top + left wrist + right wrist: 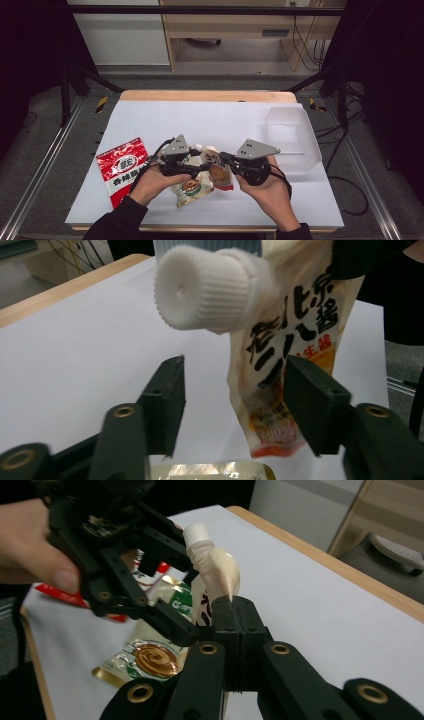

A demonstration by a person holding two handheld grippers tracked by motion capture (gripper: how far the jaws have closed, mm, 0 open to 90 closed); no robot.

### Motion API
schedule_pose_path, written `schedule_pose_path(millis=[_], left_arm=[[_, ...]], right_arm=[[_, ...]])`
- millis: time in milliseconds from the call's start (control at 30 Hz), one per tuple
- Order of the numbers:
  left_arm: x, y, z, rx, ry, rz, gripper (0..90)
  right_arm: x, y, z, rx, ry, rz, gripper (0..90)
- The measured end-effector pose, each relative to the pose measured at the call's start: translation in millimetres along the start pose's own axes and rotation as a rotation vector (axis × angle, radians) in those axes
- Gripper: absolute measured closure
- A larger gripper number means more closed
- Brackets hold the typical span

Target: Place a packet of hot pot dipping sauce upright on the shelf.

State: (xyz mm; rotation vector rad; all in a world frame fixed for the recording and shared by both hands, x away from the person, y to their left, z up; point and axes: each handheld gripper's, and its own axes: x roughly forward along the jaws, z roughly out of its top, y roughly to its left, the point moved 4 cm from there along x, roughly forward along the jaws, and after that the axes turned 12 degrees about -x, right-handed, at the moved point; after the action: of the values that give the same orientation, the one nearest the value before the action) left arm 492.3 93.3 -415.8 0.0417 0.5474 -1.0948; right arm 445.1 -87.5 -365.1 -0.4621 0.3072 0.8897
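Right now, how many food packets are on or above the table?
3. A red packet lies flat at the left; a green-and-gold packet lies between the hands; a spouted sauce pouch is held up in the right gripper. Others may be hidden beneath the hands.

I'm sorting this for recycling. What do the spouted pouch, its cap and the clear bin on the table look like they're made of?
The pouch looks like soft, glossy printed plastic film: it creases where the right gripper pinches it. Its cap looks like hard white matte plastic with moulded ridges. The bin seems to be thin translucent plastic, as the white table cover shows through its walls.
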Motion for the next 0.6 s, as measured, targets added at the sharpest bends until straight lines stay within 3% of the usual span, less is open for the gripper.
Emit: schedule_pose_path(millis=[133, 200, 333, 500, 600], left_arm=[[-3.6, -4.1, 5.0, 0.012, -0.009, -0.037, 57.3], [-5.4, -4.6, 7.2, -0.015, -0.026, -0.053, 66.4], [-4.6, -5.0, 5.9, -0.019, 0.005, -0.062, 78.3], [-4.5, -9.0, 5.0, -0.012, 0.021, -0.07, 87.9], [-6.7, -11.9, 7.9, 0.005, 0.024, -0.06, 89.3]], right_arm=[[-0.8, 2.5, 4.2, -0.017, -0.009, 0.008, 90.0], [-0.5, 2.3, 3.7, -0.018, -0.009, 0.014, 90.0], [0.5, -0.4, -0.2, -0.012, -0.009, 0.008, 90.0], [-0.8, -3.2, -5.6, -0.004, -0.007, 0.009, 89.9], [-3.8, -6.1, -7.7, -0.012, -0.019, 0.024, 89.4]])
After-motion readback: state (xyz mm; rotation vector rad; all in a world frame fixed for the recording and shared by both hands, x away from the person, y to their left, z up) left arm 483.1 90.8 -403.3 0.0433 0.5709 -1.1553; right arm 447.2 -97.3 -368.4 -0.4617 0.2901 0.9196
